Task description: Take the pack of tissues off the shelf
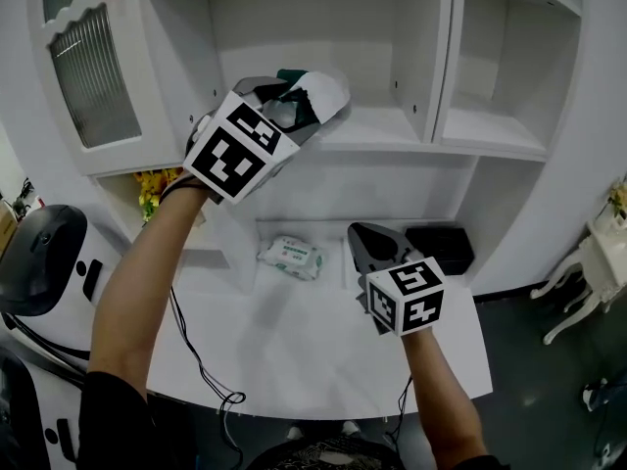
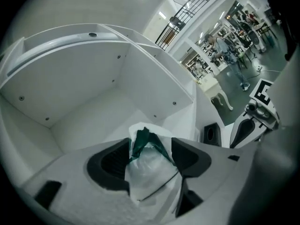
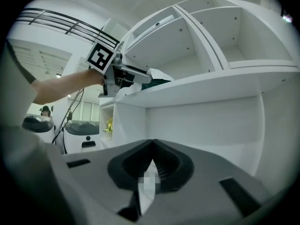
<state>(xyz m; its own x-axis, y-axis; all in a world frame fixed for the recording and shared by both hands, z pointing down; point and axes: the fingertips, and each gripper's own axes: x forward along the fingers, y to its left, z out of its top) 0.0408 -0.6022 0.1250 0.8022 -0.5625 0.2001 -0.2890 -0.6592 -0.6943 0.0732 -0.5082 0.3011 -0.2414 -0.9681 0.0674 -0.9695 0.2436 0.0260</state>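
Note:
A white and green pack of tissues point(image 1: 328, 91) sits on the white shelf point(image 1: 387, 130), near its front edge. My left gripper point(image 1: 304, 106) is raised to it, and the pack point(image 2: 150, 170) stands between the wide-set jaws; the pads flank it and I see no squeeze on the wrapper. The right gripper view shows that gripper point(image 3: 136, 78) and the pack point(image 3: 160, 75) at the shelf's lip. My right gripper point(image 1: 364, 238) hovers low over the table, jaws together, holding nothing. A second tissue pack point(image 1: 291, 256) lies on the table under the shelf.
A black box point(image 1: 441, 246) sits at the back of the white table point(image 1: 294, 360), right of the second pack. A glass cabinet door point(image 1: 88, 67) stands at upper left, yellow flowers point(image 1: 152, 186) below it. A white and black machine point(image 1: 44, 262) stands at far left.

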